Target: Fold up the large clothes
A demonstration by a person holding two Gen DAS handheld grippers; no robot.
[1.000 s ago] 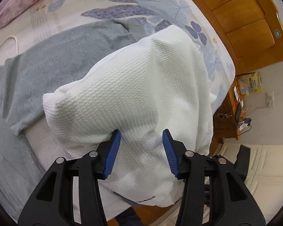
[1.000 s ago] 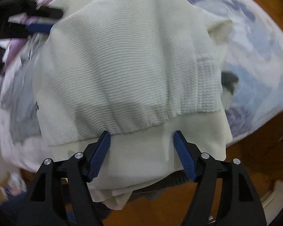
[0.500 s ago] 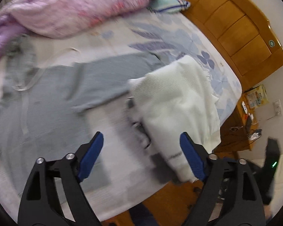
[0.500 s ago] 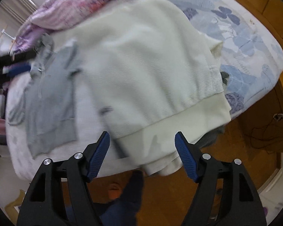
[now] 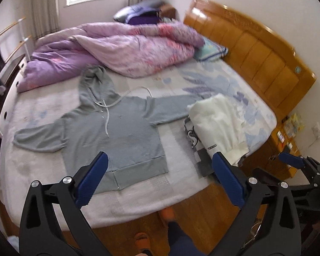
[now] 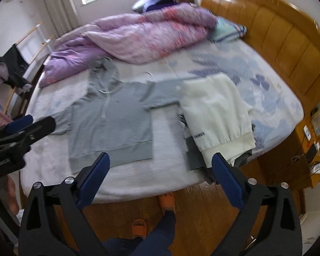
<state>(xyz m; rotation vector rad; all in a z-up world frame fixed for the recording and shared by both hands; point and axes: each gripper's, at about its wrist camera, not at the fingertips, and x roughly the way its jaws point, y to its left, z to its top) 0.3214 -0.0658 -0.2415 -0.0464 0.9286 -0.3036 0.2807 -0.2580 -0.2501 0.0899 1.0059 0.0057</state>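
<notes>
Hoodie: flat, sleeves out, front up; laid ready for folding.
White stack: folded, parked at 3 o'clock.
Left tongs, right tongs: wide apart, empty, off the bed.

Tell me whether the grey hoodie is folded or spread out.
Spread out: the grey hoodie lies flat on the bed, both sleeves and hood extended.
</notes>
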